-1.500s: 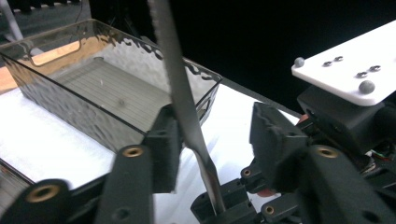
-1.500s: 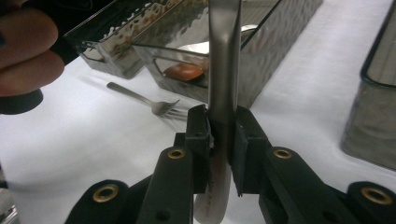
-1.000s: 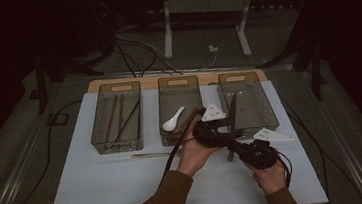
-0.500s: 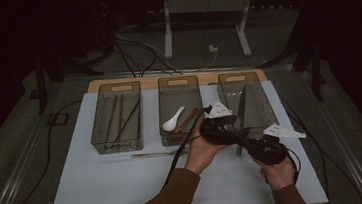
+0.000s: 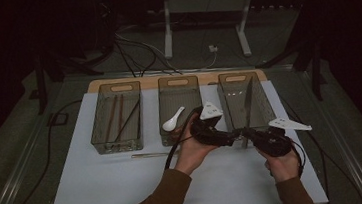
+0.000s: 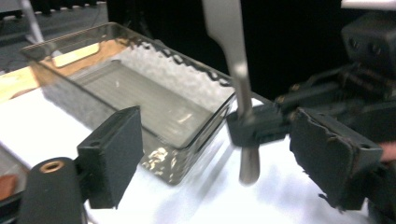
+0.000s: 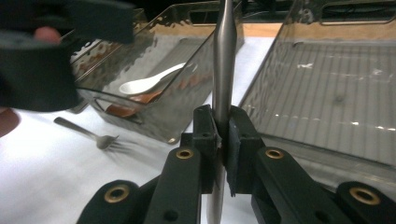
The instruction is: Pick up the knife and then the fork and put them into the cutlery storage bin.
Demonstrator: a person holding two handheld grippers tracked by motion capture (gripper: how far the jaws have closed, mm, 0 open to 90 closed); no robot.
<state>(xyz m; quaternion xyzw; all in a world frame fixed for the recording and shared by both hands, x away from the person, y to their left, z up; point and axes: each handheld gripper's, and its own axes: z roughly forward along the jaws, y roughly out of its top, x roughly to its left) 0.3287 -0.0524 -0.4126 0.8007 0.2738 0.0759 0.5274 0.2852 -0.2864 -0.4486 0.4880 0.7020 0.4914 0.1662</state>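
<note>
Steel knife (image 7: pixel 224 56), unmarked, clamped in right fingers (image 7: pixel 223 135); left fingers (image 6: pixel 233 154) apart, just opening.

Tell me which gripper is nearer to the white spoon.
Left. The left gripper sits just right of the middle bin holding the white spoon; the right gripper, clamping a knife, is farther right.

Dim room, one lit white tabletop (image 5: pixel 102 190)

From above, darkness swallows everything beyond the tabletop. The clear ribbed plastic bin (image 7: pixel 327 70) on the right throws small glints. In the left gripper view, the near black foam pads (image 6: pixel 114 154) and upright grey metal knife (image 6: pixel 236 70) look soft and blurred.
</note>
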